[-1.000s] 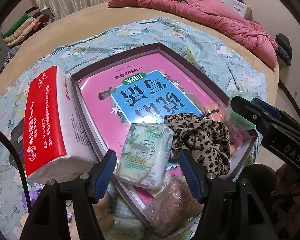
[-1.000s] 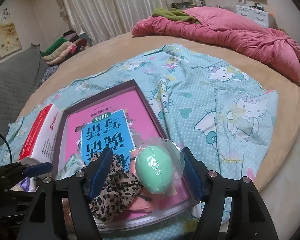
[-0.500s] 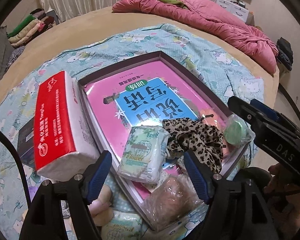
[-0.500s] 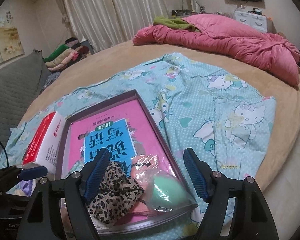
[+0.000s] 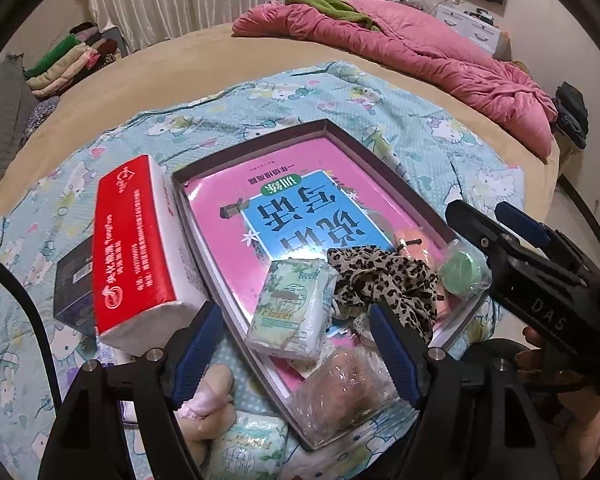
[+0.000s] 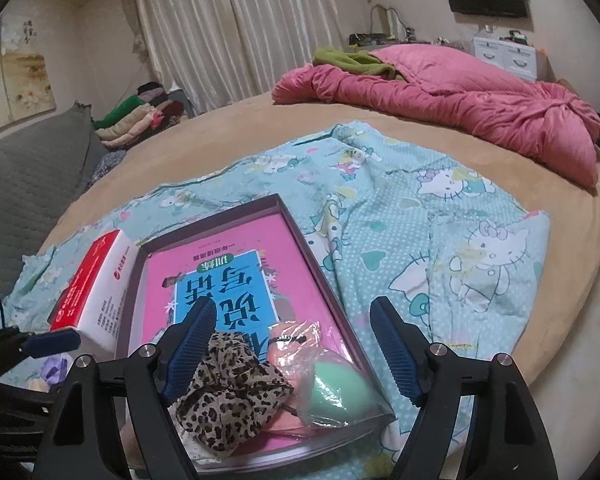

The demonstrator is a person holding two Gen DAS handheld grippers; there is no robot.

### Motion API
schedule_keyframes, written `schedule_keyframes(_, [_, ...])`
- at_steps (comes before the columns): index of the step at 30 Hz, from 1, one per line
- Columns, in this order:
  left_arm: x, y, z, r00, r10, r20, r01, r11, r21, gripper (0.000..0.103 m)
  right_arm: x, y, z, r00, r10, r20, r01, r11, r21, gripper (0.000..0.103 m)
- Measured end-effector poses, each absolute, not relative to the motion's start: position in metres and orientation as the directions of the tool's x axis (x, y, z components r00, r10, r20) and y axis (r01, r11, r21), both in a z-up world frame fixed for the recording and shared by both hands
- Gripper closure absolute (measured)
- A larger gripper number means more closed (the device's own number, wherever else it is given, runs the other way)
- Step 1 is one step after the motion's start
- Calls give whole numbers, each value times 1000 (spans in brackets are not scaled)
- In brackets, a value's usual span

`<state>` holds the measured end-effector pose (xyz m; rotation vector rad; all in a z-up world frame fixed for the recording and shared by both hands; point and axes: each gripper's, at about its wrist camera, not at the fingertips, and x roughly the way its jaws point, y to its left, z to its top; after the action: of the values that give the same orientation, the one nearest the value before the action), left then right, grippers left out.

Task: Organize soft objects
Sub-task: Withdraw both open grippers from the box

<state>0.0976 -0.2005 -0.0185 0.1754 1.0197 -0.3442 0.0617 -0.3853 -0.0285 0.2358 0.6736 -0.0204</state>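
A shallow grey tray (image 5: 382, 162) holding a pink and blue book lies on the cartoon-print sheet. Its near end holds a white Flower tissue pack (image 5: 294, 308), a leopard-print scrunchie (image 5: 384, 284), a bagged green sponge (image 5: 462, 270) and a brownish bagged item (image 5: 340, 392). My left gripper (image 5: 296, 348) hovers open just above the tissue pack without touching it. My right gripper (image 6: 292, 344) is opening above the scrunchie (image 6: 228, 392) and the green sponge bag (image 6: 336, 392); nothing is pressed between its pads. Its fingers (image 5: 516, 216) also show at the right of the left wrist view.
A red and white tissue pack (image 5: 136, 248) and a black box (image 5: 72, 280) sit left of the tray. A second Flower pack (image 5: 248, 448) and a pink soft thing (image 5: 208, 396) lie under my left gripper. A pink quilt (image 6: 460, 96) is heaped at the bed's far side.
My left gripper widened and lifted off the tissue pack, which stays in the tray. My right gripper let go of the green sponge bag, which dropped into the tray's near corner.
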Motion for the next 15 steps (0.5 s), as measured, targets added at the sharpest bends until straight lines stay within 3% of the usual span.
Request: schedule_keyframes(15, [75,-179,26,540,-166,-825,300,954,4,26,42,-367,7,821,60,-568,65,978,197,21])
